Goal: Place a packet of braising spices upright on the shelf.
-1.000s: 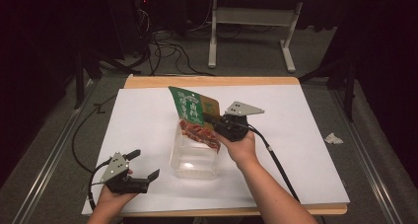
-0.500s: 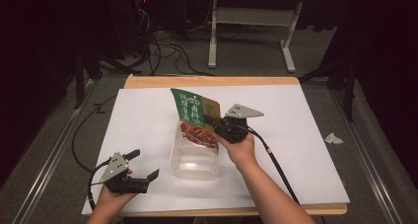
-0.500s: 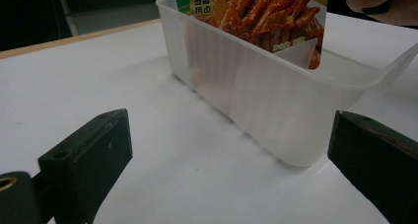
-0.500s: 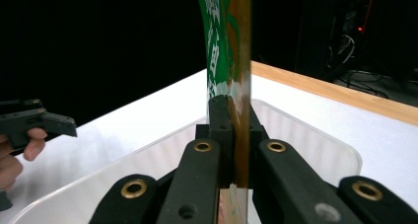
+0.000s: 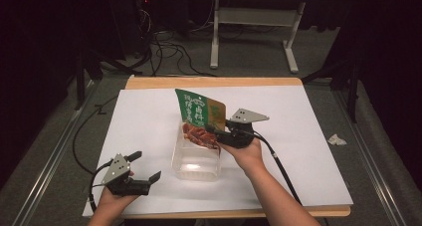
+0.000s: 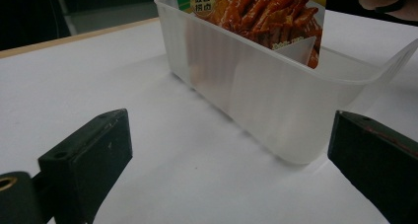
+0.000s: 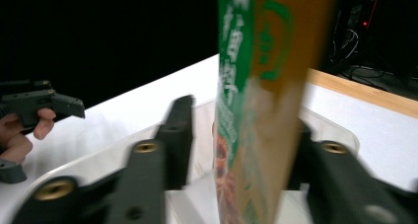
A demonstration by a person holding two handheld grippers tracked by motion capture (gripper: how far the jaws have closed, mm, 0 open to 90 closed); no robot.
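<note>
A green snack packet printed with red-brown food stands upright with its lower end inside a clear plastic tub at mid table. My right gripper reaches in from the right. Its jaws have just been opening. In the right gripper view they stand open on either side of the packet, with a gap at the left pad. My left gripper rests near the front left edge, open and holding nothing. It faces the tub and the packet.
A white sheet covers the wooden table. A crumpled scrap of white paper lies at the right edge. Cables and a metal table frame stand on the floor beyond the far edge.
The packet has shifted a little to the right and stands straighter in the tub. My right hand moved slightly with it. The left hand has kept still.
</note>
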